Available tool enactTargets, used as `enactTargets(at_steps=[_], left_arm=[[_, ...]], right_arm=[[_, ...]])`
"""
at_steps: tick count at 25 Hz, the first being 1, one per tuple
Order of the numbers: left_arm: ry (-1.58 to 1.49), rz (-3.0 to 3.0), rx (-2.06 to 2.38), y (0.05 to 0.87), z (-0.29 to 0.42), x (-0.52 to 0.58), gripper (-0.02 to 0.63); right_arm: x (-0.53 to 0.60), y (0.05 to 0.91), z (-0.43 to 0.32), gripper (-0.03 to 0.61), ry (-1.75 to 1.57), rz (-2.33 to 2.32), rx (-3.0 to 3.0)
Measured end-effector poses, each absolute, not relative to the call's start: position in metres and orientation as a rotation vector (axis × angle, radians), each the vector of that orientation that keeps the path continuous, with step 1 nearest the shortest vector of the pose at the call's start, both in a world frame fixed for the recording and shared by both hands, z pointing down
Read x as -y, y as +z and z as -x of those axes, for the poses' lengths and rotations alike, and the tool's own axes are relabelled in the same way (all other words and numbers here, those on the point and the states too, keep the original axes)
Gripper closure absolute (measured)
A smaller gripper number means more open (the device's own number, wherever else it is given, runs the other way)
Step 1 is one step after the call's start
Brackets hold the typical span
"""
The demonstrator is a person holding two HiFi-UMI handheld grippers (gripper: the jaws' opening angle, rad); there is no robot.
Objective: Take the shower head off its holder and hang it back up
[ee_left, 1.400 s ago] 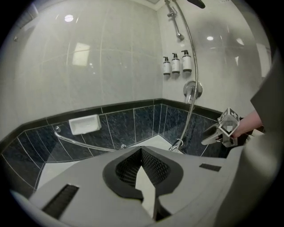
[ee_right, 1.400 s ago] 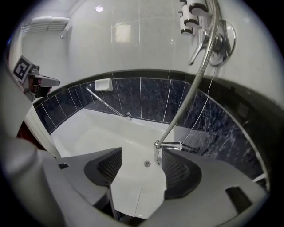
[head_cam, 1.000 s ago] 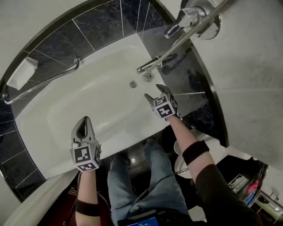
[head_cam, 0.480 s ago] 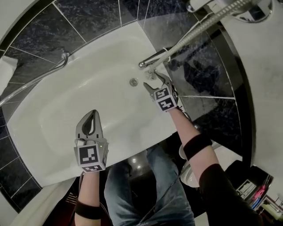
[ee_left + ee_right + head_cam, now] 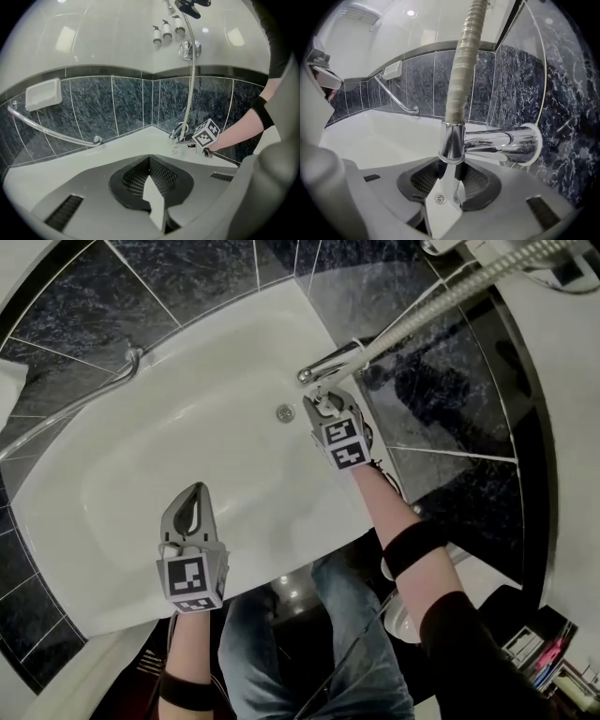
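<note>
The shower head [image 5: 192, 3] hangs high on the wall at the top edge of the left gripper view. Its ribbed hose [image 5: 431, 301] [image 5: 461, 65] runs down to the chrome tap [image 5: 330, 360] [image 5: 501, 143] at the tub's corner. My right gripper [image 5: 323, 407] [image 5: 451, 173] is at the tap. Its jaws have just been closing, and the chrome fitting at the hose's lower end [image 5: 452, 140] now sits pressed between the pads. My left gripper [image 5: 194, 493] [image 5: 150, 176] is shut and empty over the tub's near rim.
The white bathtub [image 5: 141, 474] has a drain [image 5: 283, 412] just left of the tap. A grab rail [image 5: 84, 404] [image 5: 51, 133] runs along the dark tiled wall, with a soap dish [image 5: 43, 93] above it. Three bottles [image 5: 166, 30] stand on the wall near the hose outlet [image 5: 190, 49].
Both grippers have come down. The right one moved from above the tub rim up to the tap, and its wide jaws closed round the hose's chrome fitting.
</note>
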State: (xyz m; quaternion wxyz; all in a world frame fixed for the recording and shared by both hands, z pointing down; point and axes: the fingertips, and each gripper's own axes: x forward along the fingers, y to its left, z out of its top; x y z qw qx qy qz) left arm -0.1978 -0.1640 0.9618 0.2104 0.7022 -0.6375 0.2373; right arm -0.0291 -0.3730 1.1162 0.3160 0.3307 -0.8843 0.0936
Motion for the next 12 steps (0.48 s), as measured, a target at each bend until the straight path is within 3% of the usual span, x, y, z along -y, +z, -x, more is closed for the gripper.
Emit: enactTargets(at_steps=[12], left_arm=[[0.652,-1.850,1.810,0.967,0.213,0.134,0.613]], right_arm=[[0.347,1.113,0.038,0.430,0.382,-0.880,2.370]])
